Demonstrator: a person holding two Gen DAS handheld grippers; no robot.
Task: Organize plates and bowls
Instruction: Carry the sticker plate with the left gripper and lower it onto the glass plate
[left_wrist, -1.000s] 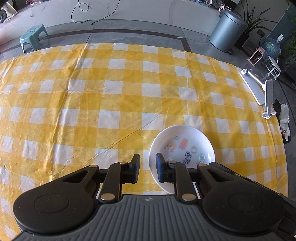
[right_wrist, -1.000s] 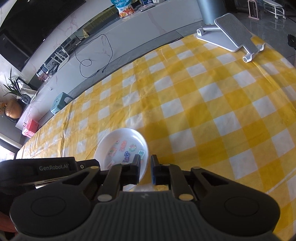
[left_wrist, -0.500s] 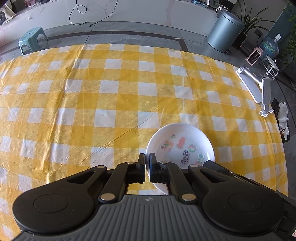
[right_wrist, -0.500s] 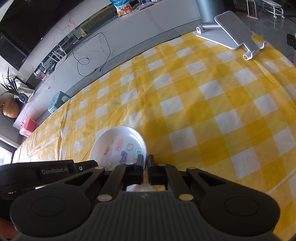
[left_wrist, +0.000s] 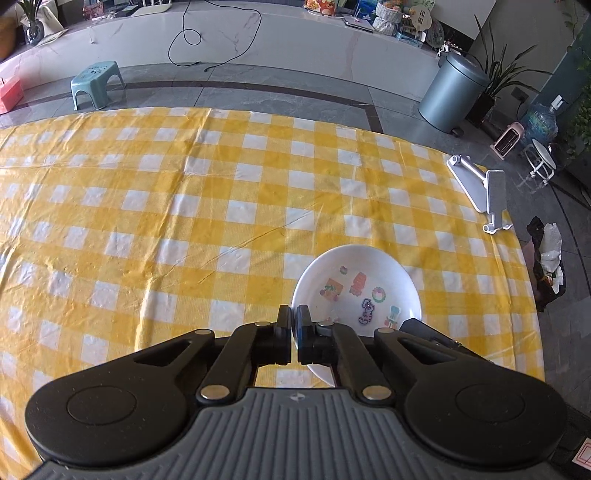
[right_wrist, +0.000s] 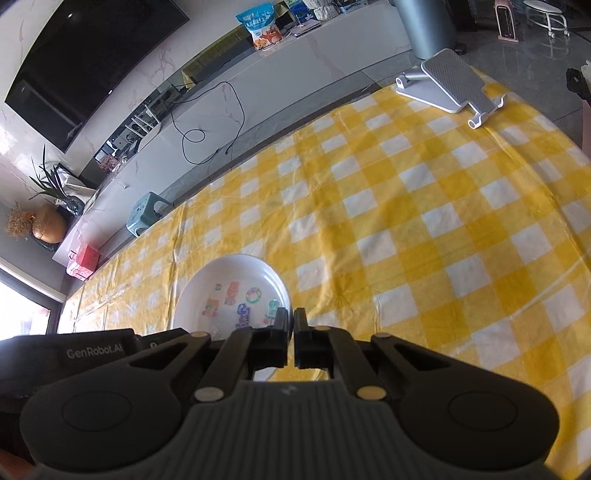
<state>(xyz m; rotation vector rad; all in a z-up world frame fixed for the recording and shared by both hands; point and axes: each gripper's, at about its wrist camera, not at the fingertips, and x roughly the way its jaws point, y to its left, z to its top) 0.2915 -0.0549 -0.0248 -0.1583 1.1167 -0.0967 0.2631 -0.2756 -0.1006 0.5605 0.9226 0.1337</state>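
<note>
A white bowl (left_wrist: 356, 280) with small coloured cartoon pictures inside is held above the yellow checked tablecloth (left_wrist: 184, 221). My left gripper (left_wrist: 294, 319) is shut on the bowl's left rim. My right gripper (right_wrist: 291, 321) is shut on the bowl's right rim; the bowl also shows in the right wrist view (right_wrist: 232, 291). The near part of the bowl is hidden behind the gripper bodies. The other gripper's black body (right_wrist: 92, 350) shows at the left of the right wrist view.
A white folding stand (left_wrist: 480, 192) lies at the table's far right edge, also in the right wrist view (right_wrist: 450, 85). Beyond the table are a teal stool (left_wrist: 96, 83), a grey bin (left_wrist: 456, 96) and a long white counter.
Both grippers have closed their jaws onto the bowl's rim. The bowl has risen off the cloth and both views have pulled back and up.
</note>
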